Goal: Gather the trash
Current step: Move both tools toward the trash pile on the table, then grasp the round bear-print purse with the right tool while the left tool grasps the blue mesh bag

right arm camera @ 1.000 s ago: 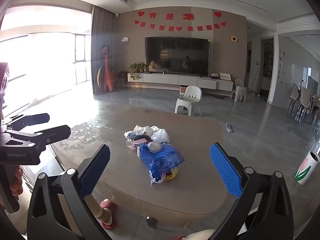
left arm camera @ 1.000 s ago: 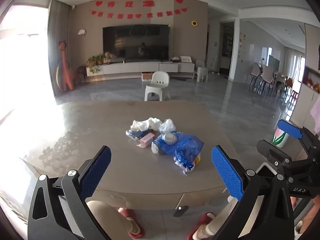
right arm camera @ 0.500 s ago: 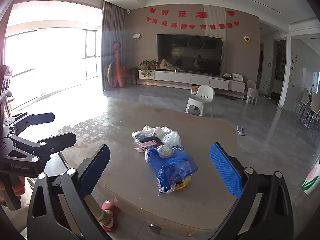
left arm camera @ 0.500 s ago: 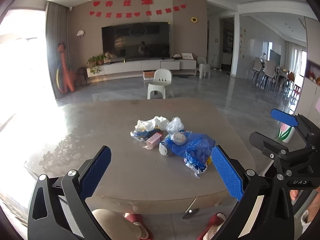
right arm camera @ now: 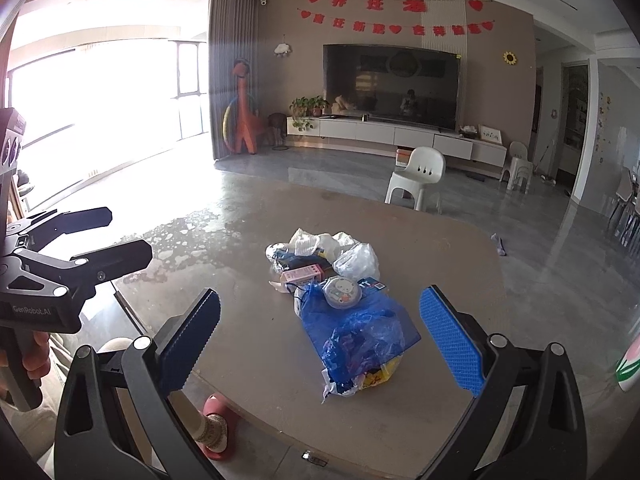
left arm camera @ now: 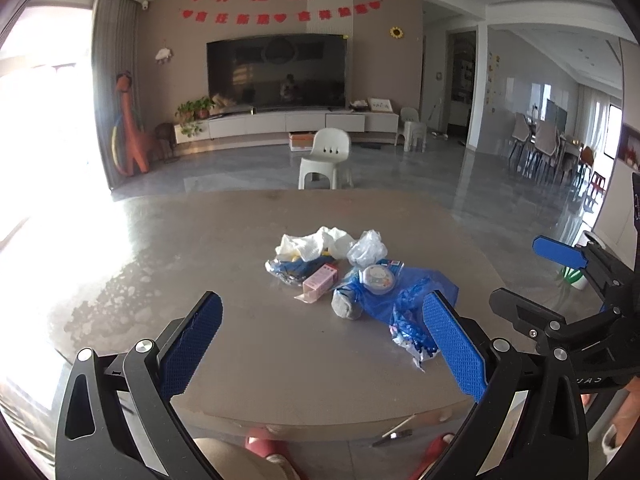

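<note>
1. The left gripper (left arm camera: 320, 344) is spread wide with nothing between its blue pads (left arm camera: 192, 344). It hangs above the near edge of the table (left arm camera: 160, 264), well short of the trash.
2. The right gripper (right arm camera: 320, 340) is likewise spread wide and empty. In its own view the blue plastic bag (right arm camera: 356, 332) lies on the table between its two fingers, with no contact.
3. In the left view the right gripper shows at the right side, its jaws apart.
4. The blue plastic bag (left arm camera: 404, 300) is the nearest piece of trash. It lies flat and crumpled, its long axis running from the pile towards the near table edge, with the ragged end closest to the grippers.
5. A small round tin (right arm camera: 343, 291) with a cartoon picture rests on the far end of the bag.
6. Just beyond it lie a pink box (right arm camera: 303, 274), its long axis roughly crosswise in the right view, a clear crumpled bag (right arm camera: 357, 261), and white tissue (right arm camera: 310, 241), all touching in one heap near the table's middle.
7. Past the table stands a white plastic chair (right arm camera: 420, 178).
</note>
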Demonstrator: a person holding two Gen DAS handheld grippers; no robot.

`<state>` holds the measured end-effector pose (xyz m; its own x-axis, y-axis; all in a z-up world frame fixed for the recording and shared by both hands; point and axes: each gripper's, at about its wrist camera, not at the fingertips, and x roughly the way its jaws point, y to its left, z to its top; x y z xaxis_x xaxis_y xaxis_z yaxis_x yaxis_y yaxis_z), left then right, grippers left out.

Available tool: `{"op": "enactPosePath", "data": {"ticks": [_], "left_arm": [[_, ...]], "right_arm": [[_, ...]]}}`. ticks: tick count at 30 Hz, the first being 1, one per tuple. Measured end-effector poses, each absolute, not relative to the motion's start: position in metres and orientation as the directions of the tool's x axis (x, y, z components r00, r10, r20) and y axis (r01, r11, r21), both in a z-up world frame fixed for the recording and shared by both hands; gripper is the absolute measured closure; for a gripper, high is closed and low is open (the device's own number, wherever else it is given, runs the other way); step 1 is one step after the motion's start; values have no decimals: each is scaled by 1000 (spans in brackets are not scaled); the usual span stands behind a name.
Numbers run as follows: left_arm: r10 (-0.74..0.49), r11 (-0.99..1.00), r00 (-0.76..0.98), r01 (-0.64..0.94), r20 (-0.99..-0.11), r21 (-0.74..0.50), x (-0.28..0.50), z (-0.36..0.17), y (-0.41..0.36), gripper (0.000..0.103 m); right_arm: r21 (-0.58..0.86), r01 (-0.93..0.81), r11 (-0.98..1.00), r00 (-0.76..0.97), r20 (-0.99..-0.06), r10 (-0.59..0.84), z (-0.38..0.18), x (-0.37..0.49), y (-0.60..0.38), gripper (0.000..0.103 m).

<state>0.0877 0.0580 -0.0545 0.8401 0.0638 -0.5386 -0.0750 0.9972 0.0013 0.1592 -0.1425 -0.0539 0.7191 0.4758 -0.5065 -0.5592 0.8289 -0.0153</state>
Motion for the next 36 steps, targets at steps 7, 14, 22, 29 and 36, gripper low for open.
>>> {"op": "enactPosePath", "data": {"ticks": [7, 14, 22, 29, 36], "left_arm": [[52, 998, 832, -66, -552, -6, 113, -68, 68, 5], [46, 999, 832, -49, -553, 10, 145, -81, 76, 5], [6, 1000, 810, -13, -586, -7, 164, -104, 75, 5], [-21, 1000, 825, 26, -564, 0, 200, -113, 59, 5], [-18, 1000, 819, 17, -573, -6, 210, -126, 66, 5]], "right_arm": [[-18, -579, 815, 699, -526, 484, -77, 192, -129, 3], [-25, -582, 813, 692, -540, 479, -93, 221, -119, 4], [-49, -558, 829, 709, -547, 445, -111, 243, -120, 9], [-45, -531, 846, 718, -555, 420, -124, 256, -136, 9], [-50, -582, 811, 668, -599, 443, -147, 280, -123, 18]]}}
